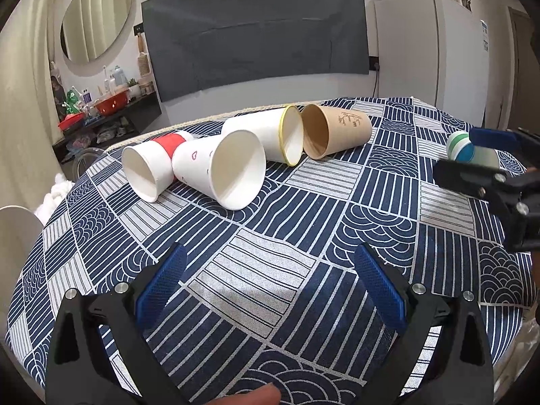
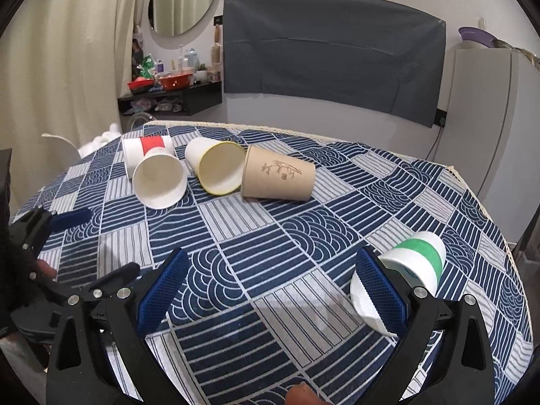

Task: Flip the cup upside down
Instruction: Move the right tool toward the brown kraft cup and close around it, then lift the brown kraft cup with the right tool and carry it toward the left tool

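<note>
Several paper cups lie on their sides on the table. A red-banded white cup (image 1: 152,165) (image 2: 145,148), a white cup with hearts (image 1: 222,168) (image 2: 160,180), a yellow-rimmed white cup (image 1: 270,136) (image 2: 216,167) and a brown cup (image 1: 332,131) (image 2: 278,179) form a row at the back. A green-banded white cup (image 2: 411,266) (image 1: 460,146) lies on its side beside my right gripper's right finger, outside the jaws. My right gripper (image 2: 270,283) (image 1: 472,155) is open and empty. My left gripper (image 1: 270,280) (image 2: 98,243) is open and empty above the cloth.
A blue and white patterned cloth (image 1: 270,236) (image 2: 270,236) covers the table. A white chair back (image 2: 60,146) stands at the left edge. A fridge (image 1: 435,57) stands behind right, a shelf with clutter (image 2: 168,91) behind left.
</note>
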